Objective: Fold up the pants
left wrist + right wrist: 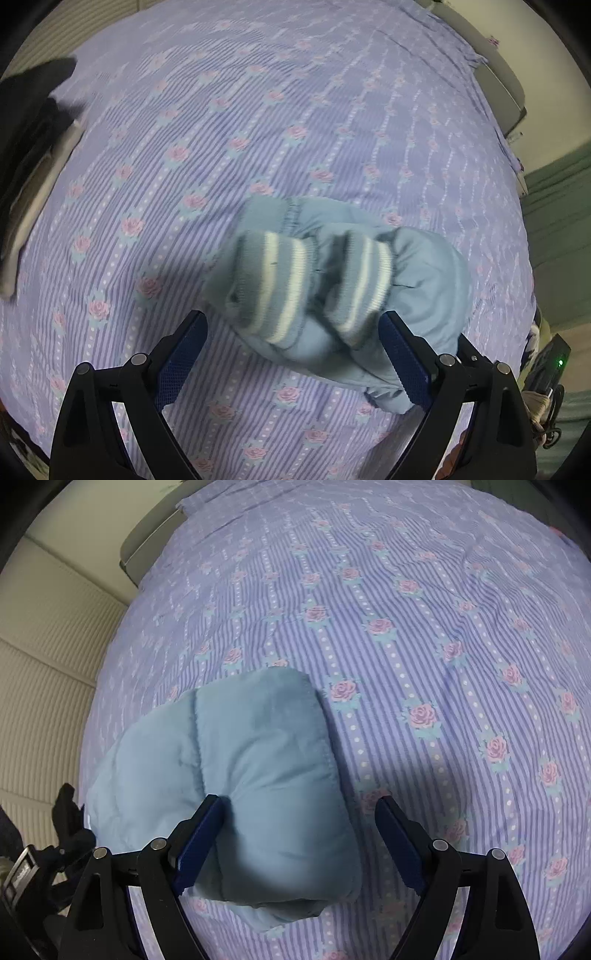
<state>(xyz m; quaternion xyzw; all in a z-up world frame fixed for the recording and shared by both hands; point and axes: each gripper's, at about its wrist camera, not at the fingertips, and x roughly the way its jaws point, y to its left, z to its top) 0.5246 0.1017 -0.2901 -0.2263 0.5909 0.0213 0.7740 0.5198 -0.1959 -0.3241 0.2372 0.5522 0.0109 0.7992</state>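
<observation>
Small light-blue padded pants (424, 280) lie folded in a bundle on the bed, with two striped knit cuffs (273, 284) on top, facing my left gripper. My left gripper (293, 325) is open and empty, its fingers spread on either side of the cuffs, just above them. In the right wrist view the same pants (266, 768) show as a smooth folded pad. My right gripper (299, 812) is open and empty above the fold, its left finger (201, 834) over the cloth.
The bed is covered by a lilac striped sheet with pink roses (258, 122). Dark clothes and a white edge (33, 155) lie at the left. A black device with a green light (554, 365) sits at the right bed edge. A ribbed wall (40, 686) is at the left.
</observation>
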